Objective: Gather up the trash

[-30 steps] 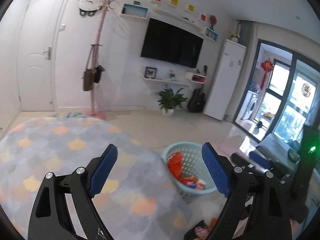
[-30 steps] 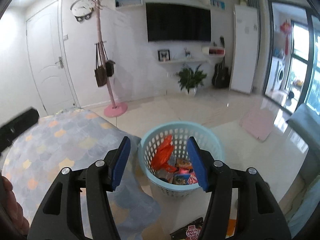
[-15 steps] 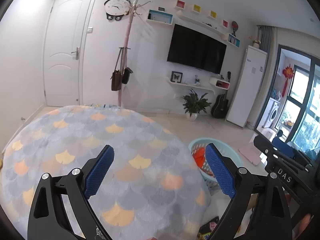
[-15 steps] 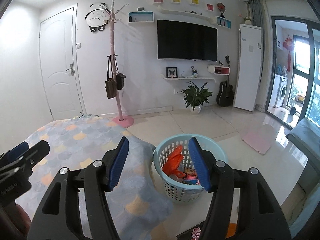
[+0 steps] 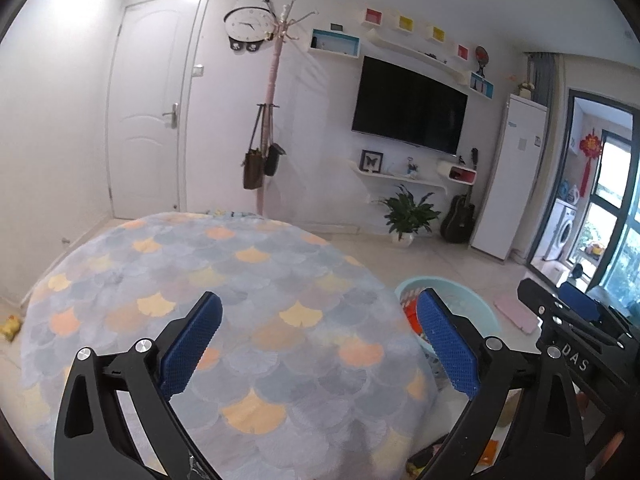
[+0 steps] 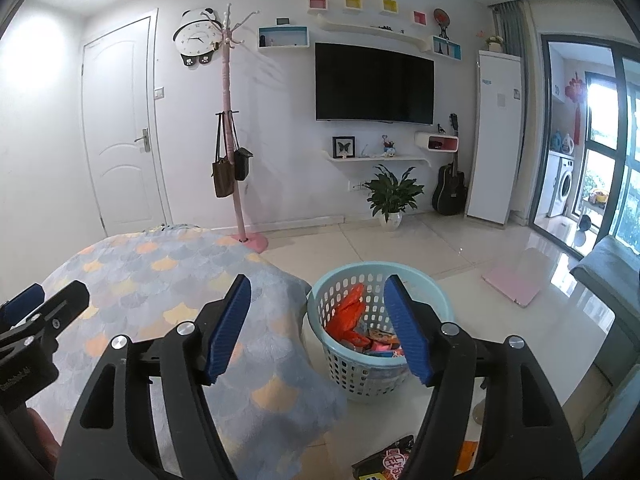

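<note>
While the left gripper (image 5: 318, 344) stands empty, its jaws just opened wide above the blanket (image 5: 224, 280), the basket (image 5: 476, 296) sits at right. From the right view, the right gripper (image 6: 318, 328) has also just opened and holds nothing; a wrapper (image 6: 390, 462) at the bottom edge seems next to pick.

From my left wrist view, I read white letters "DAS" on the black frame of my right gripper (image 5: 576, 312) at the right edge. In the right wrist view, the red characters on a dark snack packet (image 6: 388, 460) at the bottom stayed unreadable.
</note>
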`<action>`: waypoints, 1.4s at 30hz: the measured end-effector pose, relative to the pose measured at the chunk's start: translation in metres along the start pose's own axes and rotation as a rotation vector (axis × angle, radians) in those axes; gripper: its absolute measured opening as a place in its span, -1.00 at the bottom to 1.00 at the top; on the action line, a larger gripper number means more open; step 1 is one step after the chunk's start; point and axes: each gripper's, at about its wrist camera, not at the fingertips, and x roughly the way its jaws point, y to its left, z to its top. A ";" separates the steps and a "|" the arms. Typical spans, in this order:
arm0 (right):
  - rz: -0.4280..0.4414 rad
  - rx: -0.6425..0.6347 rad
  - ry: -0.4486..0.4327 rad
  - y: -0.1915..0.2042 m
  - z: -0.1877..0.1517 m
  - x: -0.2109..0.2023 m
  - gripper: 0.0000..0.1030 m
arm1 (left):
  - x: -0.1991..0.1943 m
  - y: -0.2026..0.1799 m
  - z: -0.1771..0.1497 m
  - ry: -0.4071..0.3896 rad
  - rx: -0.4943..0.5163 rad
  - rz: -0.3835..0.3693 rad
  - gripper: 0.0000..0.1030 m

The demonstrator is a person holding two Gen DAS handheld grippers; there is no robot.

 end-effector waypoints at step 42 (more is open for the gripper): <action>0.067 0.002 0.018 0.008 -0.001 0.002 0.34 | -0.005 -0.002 0.003 0.006 -0.004 -0.017 0.84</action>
